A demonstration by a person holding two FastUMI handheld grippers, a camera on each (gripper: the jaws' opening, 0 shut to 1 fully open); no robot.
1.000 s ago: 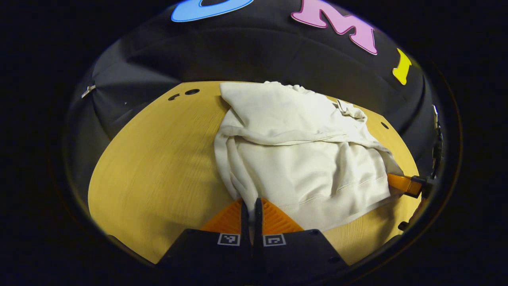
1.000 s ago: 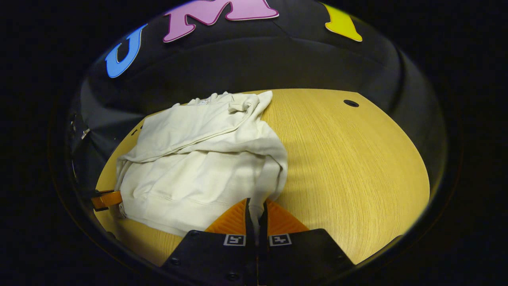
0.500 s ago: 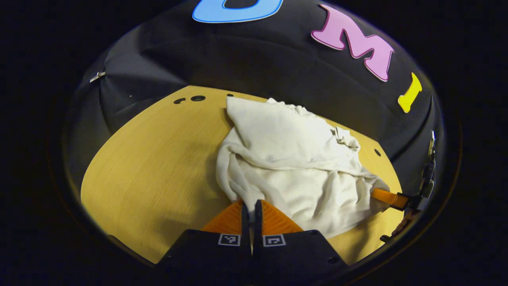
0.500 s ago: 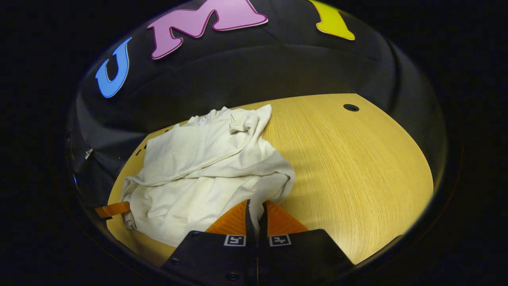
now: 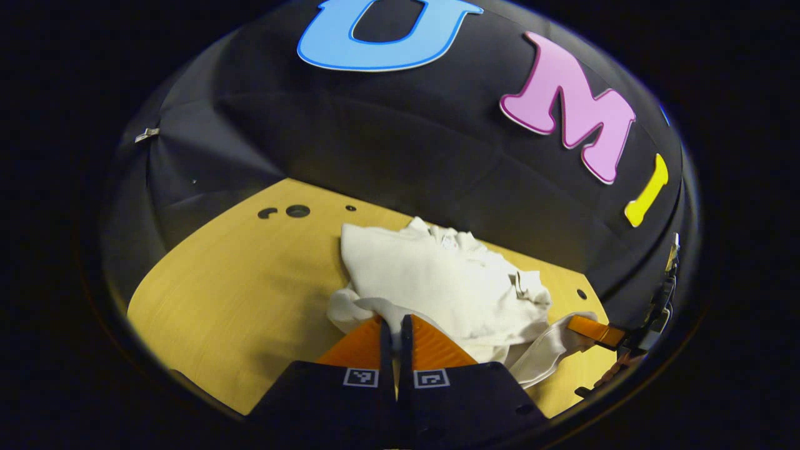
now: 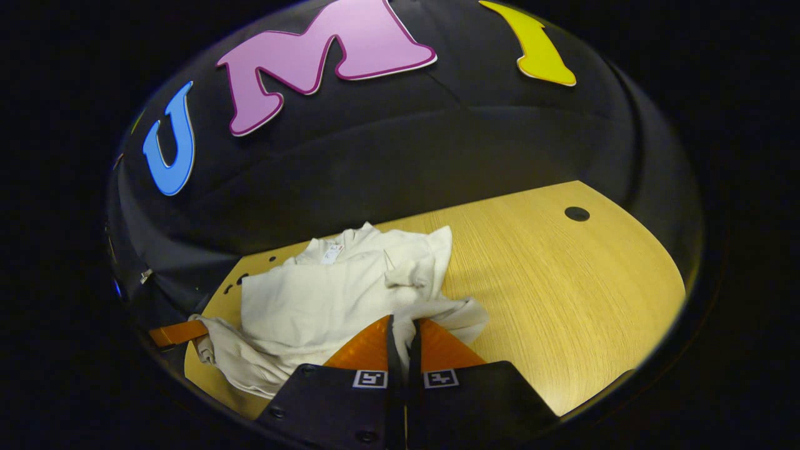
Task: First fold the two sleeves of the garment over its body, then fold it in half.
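A cream sweatshirt (image 5: 437, 281) lies on the wooden table (image 5: 237, 300), its sleeves folded across the body. My left gripper (image 5: 394, 322) is shut on the hem corner at its side, lifted off the table. In the right gripper view the same sweatshirt (image 6: 325, 294) shows with its collar at the far end, and my right gripper (image 6: 403, 322) is shut on the other hem corner. The lifted hem hangs between the two grippers above the garment's body. The right gripper's fingers (image 5: 590, 330) show at the far right of the left gripper view, and the left gripper's fingers (image 6: 178, 332) at the far left of the right gripper view.
The black booth wall stands close behind the table's far edge. Small round holes (image 5: 297, 211) mark the tabletop near the back left, and another hole (image 6: 576, 214) sits at the back right. Bare wood stretches to the right of the garment (image 6: 562, 294).
Both grippers have risen and moved toward the collar end, carrying the hem up and over the body. The visible spread of the sweatshirt has shrunk and bunched.
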